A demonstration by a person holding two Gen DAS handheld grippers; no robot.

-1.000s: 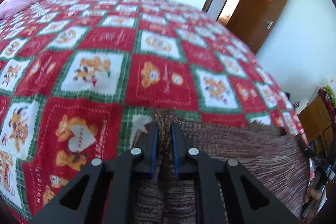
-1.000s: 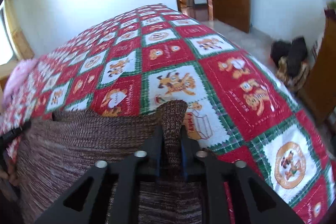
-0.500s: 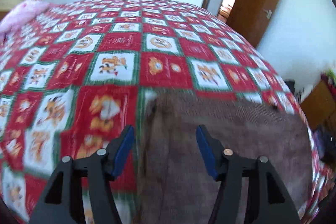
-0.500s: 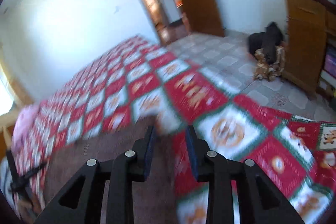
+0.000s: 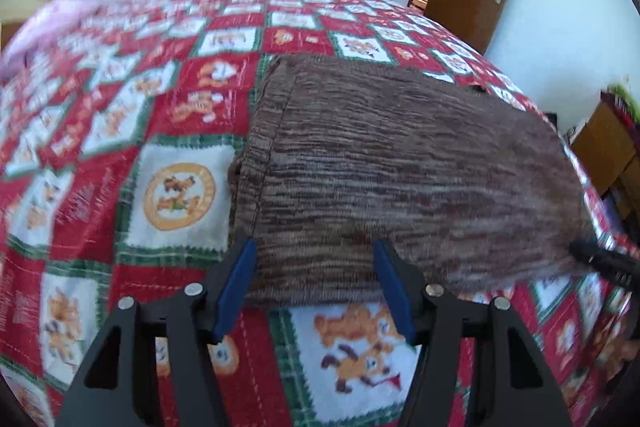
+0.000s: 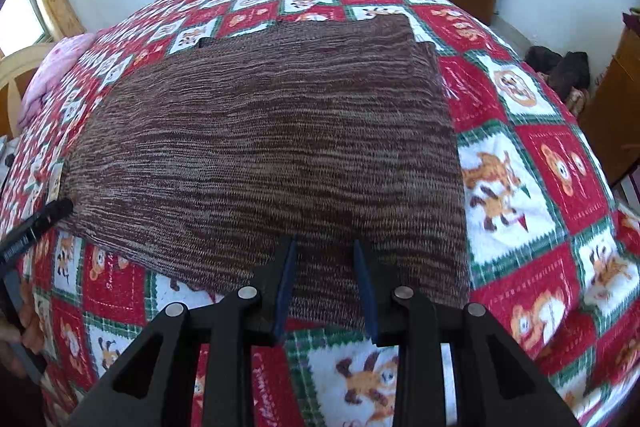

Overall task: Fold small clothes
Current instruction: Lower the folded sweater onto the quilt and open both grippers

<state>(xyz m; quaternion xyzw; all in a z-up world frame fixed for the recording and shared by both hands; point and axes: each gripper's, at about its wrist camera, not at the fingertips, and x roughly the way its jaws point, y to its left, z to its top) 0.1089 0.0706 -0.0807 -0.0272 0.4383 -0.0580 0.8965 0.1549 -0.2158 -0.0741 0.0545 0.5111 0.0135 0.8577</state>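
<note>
The brown knit [image 6: 272,147] lies flat on the bed [image 6: 532,163], folded into a wide rectangle. Its long axis runs left to right across the quilt; its short sides run near to far. In the right wrist view its near edge sits just beyond the right hand-held gripper [image 6: 325,285], whose blue-padded jaws stand apart, holding nothing. This view also shows a narrower layer showing along the knit's right side and a dark bundle [image 6: 560,67] on the floor by a wooden cabinet. The left wrist view shows the knit [image 5: 400,167] from its left end, with a seam running near to far there. The left hand-held gripper [image 5: 314,281] is spread wide and empty over the near edge. A pink pillow [image 5: 48,27] lies far left.
</note>
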